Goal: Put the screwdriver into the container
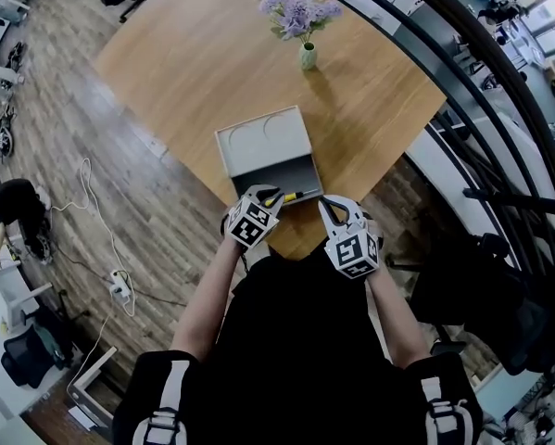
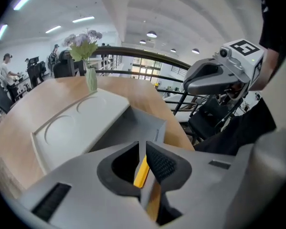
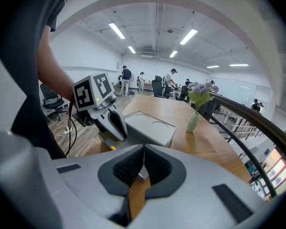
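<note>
Both tongs closed, left tongs pinching screwdriver, right tongs seemingly empty.

The yellow-and-black screwdriver, clamped between the jaws of the left gripper, lies roughly level at the near edge of the open grey container on the wooden table.

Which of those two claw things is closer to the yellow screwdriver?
Left. The left gripper has its jaws shut on the screwdriver; the right gripper sits just right of it, apart.
</note>
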Tool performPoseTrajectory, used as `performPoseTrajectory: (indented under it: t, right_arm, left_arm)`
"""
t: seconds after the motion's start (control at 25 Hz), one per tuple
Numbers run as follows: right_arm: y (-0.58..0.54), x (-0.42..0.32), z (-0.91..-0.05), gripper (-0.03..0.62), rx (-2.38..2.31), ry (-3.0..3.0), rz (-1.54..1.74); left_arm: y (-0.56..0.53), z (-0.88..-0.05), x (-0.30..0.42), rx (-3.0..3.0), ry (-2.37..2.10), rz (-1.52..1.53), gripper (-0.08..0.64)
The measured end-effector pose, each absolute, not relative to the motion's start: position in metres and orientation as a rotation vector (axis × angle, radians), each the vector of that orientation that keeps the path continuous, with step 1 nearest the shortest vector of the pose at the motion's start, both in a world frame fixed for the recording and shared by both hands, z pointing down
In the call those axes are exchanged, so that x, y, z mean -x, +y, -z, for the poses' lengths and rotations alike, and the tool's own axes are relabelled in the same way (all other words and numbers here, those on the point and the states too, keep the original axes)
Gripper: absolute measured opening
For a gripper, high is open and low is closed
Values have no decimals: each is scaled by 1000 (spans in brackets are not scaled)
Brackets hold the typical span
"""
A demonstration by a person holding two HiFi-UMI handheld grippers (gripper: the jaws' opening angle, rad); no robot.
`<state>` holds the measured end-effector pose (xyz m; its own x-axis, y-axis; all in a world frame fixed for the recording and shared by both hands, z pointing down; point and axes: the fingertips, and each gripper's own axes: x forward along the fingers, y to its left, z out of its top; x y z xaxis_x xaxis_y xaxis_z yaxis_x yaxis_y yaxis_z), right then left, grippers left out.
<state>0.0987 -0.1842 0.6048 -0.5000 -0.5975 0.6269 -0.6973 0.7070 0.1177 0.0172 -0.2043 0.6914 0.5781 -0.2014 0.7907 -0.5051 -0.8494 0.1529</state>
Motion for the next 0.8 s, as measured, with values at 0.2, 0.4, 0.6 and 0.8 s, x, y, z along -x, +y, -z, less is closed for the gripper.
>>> performPoseTrajectory:
  t: [0.2, 0.4, 0.6, 0.8]
  right_arm:
    - [-180, -93, -599, 25, -989, -2252, -177]
    - [-178, -90, -592, 25, -1012, -2242, -148]
    - [-171, -85, -587, 25, -1037, -2234, -132]
    - [-161, -79, -583, 25, -1073, -2224, -126]
  left_arm:
    - [-200, -662, -18, -2547, -605, -1064, 35]
    - [-198, -636, -9, -2619, -656, -956, 23]
    - [-191, -615, 11, -2623, -725, -880, 23]
    - [-178, -602, 30, -2637, -759, -835, 23]
